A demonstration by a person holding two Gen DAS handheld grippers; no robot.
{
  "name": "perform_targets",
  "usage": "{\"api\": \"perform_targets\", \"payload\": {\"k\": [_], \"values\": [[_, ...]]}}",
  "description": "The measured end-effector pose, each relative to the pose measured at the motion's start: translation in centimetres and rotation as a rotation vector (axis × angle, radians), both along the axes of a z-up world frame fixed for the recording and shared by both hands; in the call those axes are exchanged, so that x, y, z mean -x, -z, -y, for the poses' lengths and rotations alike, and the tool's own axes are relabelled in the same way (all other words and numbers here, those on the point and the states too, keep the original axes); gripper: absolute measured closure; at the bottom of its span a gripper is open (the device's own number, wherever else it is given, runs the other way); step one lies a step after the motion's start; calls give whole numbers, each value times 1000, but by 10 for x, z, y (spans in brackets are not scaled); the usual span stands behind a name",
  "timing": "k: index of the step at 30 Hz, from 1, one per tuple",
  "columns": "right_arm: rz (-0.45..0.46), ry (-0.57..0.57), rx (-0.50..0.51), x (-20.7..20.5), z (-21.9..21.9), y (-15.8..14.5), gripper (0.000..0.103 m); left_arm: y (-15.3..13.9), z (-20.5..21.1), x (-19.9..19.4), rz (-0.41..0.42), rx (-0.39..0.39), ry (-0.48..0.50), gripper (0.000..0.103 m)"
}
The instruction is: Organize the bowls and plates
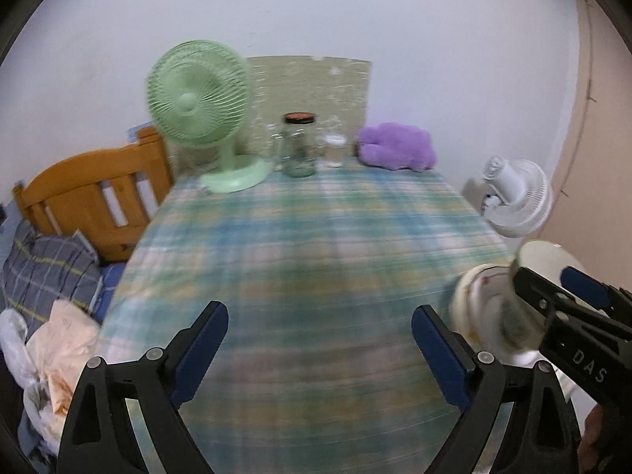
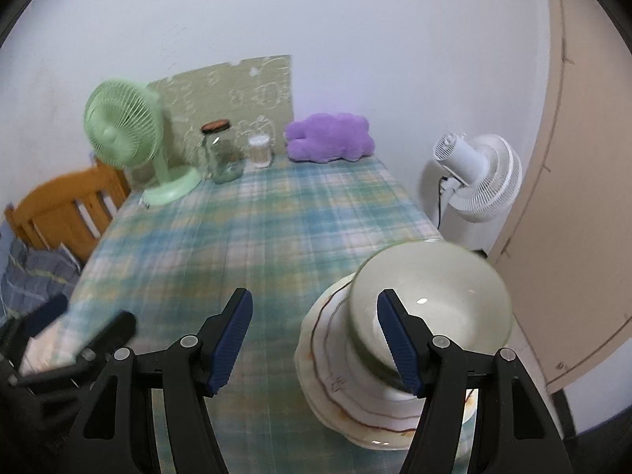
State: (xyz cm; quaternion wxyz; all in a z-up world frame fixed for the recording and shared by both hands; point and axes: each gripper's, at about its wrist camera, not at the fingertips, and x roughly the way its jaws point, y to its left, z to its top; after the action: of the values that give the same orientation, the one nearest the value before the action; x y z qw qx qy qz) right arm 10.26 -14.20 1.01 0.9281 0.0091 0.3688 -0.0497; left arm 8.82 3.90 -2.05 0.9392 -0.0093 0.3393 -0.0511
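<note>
Left claw (image 1: 320, 349): jaws spread wide, nothing between the blue pads, only bare tablecloth in the gap. It points down over the near part of the table.
Right claw (image 2: 314, 341): jaws parted, holding nothing. Its right finger (image 2: 399, 343) crosses in front of the bowl's near rim; whether it touches the bowl I cannot tell. From the left camera this claw reaches in from the right edge, with the bowl just in front of it.
Bowl (image 2: 438, 296): pale and glossy, empty inside, sitting on the plates at the table's near right corner, tipped so its opening faces the right camera.
Plates (image 2: 335, 355): a short stack of cream plates with a brown wavy line near the rim, lying under the bowl; the bottom one is the widest.
Table (image 1: 300, 237): covered in a green, blue and pink checked cloth, blurred in both views.
Back of table: a green desk fan (image 1: 197, 98) on the left, then a glass jar (image 1: 299, 146) with a dark lid, a smaller clear container (image 1: 335, 150), and a purple soft toy (image 1: 397, 146) on the right, all against the wall.
Wall: a patterned greenish sheet (image 1: 312, 87) stands behind the jar.
Right of table: a white fan (image 2: 478, 177) standing on the floor, beside a beige door (image 2: 572, 197).
Left of table: a wooden bed frame (image 1: 94, 197) with a checked pillow (image 1: 47, 272) and crumpled bags (image 1: 55, 351) below it.
</note>
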Motion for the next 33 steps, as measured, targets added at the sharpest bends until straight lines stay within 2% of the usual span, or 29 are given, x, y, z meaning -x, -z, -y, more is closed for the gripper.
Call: {"api": "perform_targets", "payload": {"k": [3,6,8,10,19,33], "values": [[-1,-31,5,12,-10,11,34,8,-11,15,24,-31,-33,8],[3,-58,2,26,-16,19,34,15,-16,32,46,-15,-40,8],[4,-67,0,35,-18,25,27,21,-16,43,56,-9,-43,8],[18,-67,-4,46,-20,30,25,27,-14,51,46,-25,-36,8],[37,-93,-22,87,-28,47,25,36,-20,93,86,-35,-57,7],[74,-92,-9,104,-31,43,25,35,-24,107,118,1,-78,4]]}}
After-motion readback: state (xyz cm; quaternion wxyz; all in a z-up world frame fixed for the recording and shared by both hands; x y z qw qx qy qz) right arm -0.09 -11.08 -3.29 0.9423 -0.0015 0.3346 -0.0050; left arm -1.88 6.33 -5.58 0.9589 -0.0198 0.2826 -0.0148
